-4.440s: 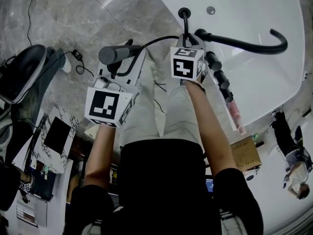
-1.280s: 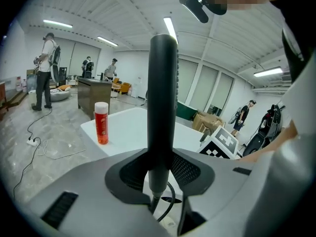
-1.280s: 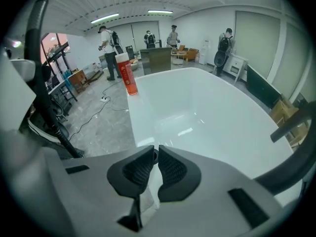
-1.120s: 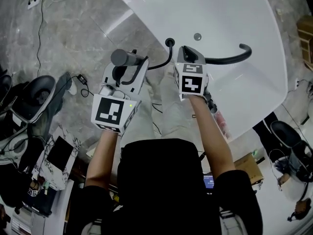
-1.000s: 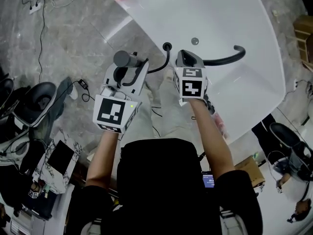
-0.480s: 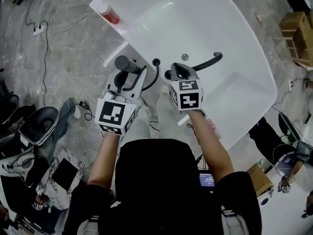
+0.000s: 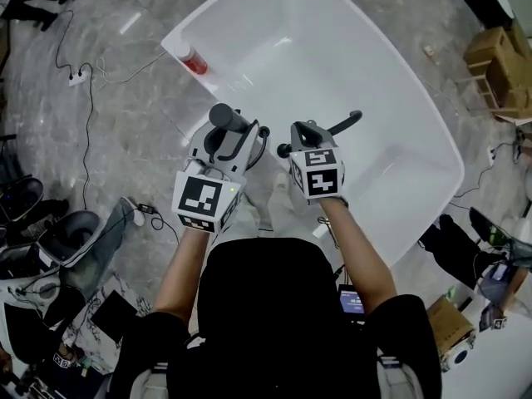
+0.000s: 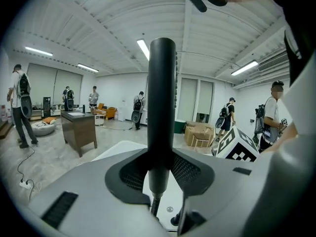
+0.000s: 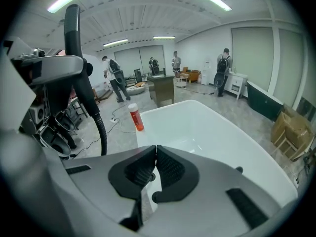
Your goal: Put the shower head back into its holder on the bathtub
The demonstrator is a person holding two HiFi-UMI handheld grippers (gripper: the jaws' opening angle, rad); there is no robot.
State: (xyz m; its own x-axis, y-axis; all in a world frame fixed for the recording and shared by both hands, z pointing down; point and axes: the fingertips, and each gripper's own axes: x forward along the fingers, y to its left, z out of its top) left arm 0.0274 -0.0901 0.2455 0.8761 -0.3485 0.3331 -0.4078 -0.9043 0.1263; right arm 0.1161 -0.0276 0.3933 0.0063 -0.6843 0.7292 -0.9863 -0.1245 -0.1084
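The black stick-shaped shower head (image 8: 162, 102) stands upright between the jaws of my left gripper (image 8: 160, 168), which is shut on its lower end. Its hose (image 8: 153, 207) hangs below. In the head view the left gripper (image 7: 226, 133) holds the shower head (image 7: 226, 117) above the near rim of the white bathtub (image 7: 274, 23). The hose (image 7: 258, 142) curves down to a small black fitting (image 7: 264, 130) on the rim. My right gripper (image 7: 306, 129) hovers beside it, over the black faucet spout (image 7: 345, 123). Its jaws (image 9: 156, 158) are shut on nothing.
A red bottle (image 7: 192, 57) stands on the tub's far left corner and also shows as the bottle (image 9: 135, 117) in the right gripper view. Cables (image 7: 83, 73) and bags lie on the grey floor at left. Cardboard boxes (image 7: 490, 56) and several people stand around the room.
Both grippers have risen, the left one taking the shower head up with it. The tub now looks smaller and farther below. The jaws stand as before.
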